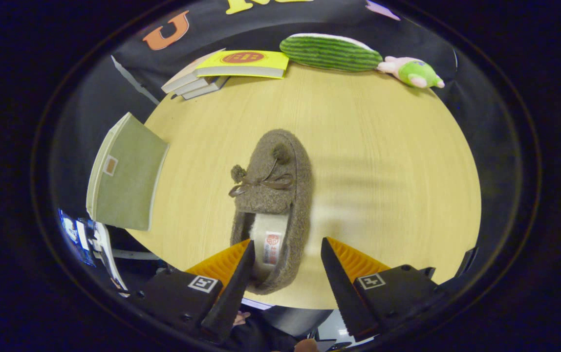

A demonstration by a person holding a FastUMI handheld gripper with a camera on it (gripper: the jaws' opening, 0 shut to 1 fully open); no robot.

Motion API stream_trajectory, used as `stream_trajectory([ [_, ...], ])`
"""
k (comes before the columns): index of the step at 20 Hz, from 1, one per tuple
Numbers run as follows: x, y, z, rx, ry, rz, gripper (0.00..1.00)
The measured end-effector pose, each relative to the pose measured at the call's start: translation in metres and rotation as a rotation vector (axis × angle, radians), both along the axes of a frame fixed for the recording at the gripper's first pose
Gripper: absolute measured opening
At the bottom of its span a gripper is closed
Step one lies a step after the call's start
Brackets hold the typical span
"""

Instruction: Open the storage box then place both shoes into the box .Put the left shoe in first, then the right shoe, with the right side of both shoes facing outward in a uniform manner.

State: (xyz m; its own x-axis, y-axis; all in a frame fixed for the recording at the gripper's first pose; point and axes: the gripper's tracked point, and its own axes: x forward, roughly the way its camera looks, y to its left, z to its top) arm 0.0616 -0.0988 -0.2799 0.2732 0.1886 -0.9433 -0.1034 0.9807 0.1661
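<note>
A fuzzy brown slipper (273,195) with a bow and pompoms lies on the round wooden table (383,146), toe pointing away from me, heel toward me. My gripper (288,249) hovers open above the slipper's heel end. The left fingertip overlaps the heel's left rim, and the right fingertip stands just off the slipper's right side. Nothing is pressed between the fingers. A pale green storage box (126,173) with a small label sits at the table's left edge, beyond and left of the fingers.
A stack of books (231,68) with a yellow cover on top lies at the far side of the table. A green striped plush (332,51) and a small green-and-pink plush toy (415,72) rest at the far edge. Bare tabletop spreads right of the slipper.
</note>
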Motion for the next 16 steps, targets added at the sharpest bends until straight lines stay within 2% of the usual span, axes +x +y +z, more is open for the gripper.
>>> stream_trajectory([
  [2,0.002,0.001,-0.008,0.033,0.029,-0.019,0.83],
  [8,0.006,-0.006,-0.017,0.064,0.079,-0.088,0.36],
  [9,0.007,-0.005,-0.019,0.064,0.079,-0.095,0.34],
  [10,0.007,-0.007,-0.018,0.060,0.074,-0.104,0.25],
  [11,0.007,-0.011,-0.017,0.050,0.067,-0.125,0.20],
  [12,0.006,-0.013,-0.015,0.053,0.064,-0.149,0.10],
  [16,0.000,-0.001,-0.009,0.146,0.073,-0.244,0.06],
])
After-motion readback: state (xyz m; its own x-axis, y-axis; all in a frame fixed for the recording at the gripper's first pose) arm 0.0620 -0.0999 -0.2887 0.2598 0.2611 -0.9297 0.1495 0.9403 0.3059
